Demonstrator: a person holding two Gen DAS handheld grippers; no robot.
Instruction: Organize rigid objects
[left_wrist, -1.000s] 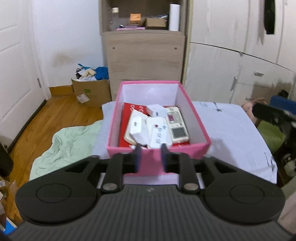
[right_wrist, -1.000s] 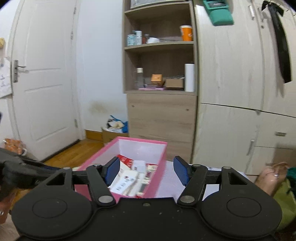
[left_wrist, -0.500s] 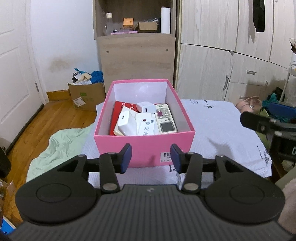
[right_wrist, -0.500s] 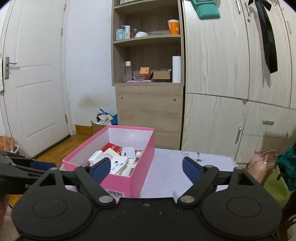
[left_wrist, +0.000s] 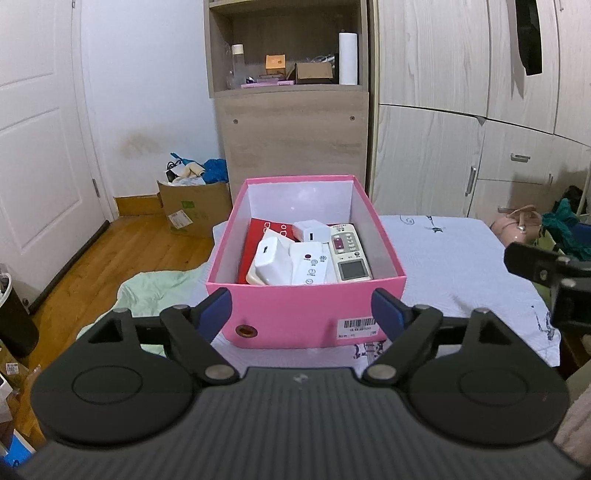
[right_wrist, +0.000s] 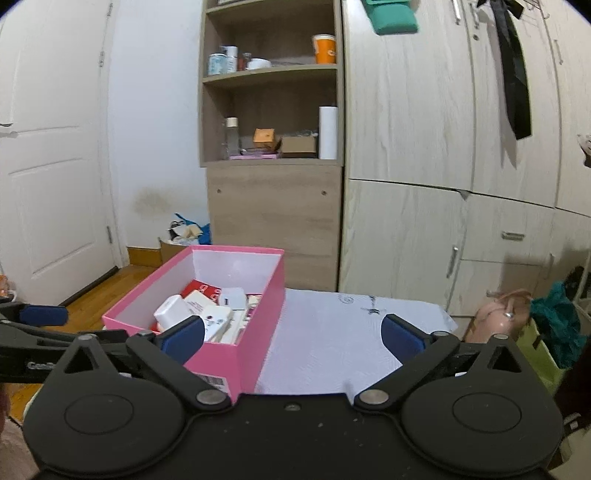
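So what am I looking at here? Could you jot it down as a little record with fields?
place: bedroom, white cloth-covered surface
container: pink box, open, no lid on it
contents: white chargers, remote controls, a red pack
left gripper: jaws opening, nothing between the pads, just short of the box's near wall
right gripper: jaws opening, holding nothing, to the right of the box
background: wooden shelf unit, wardrobe doors

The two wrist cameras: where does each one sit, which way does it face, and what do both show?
Left wrist: sits behind the left tool, faces the pink box head-on; its tool is opening, nothing between; the right tool shows at right.
Right wrist: sits behind the right tool, faces the white cloth; its tool is opening, empty; the left tool shows at left.
Shared: pink box, wooden shelf unit, wardrobe.
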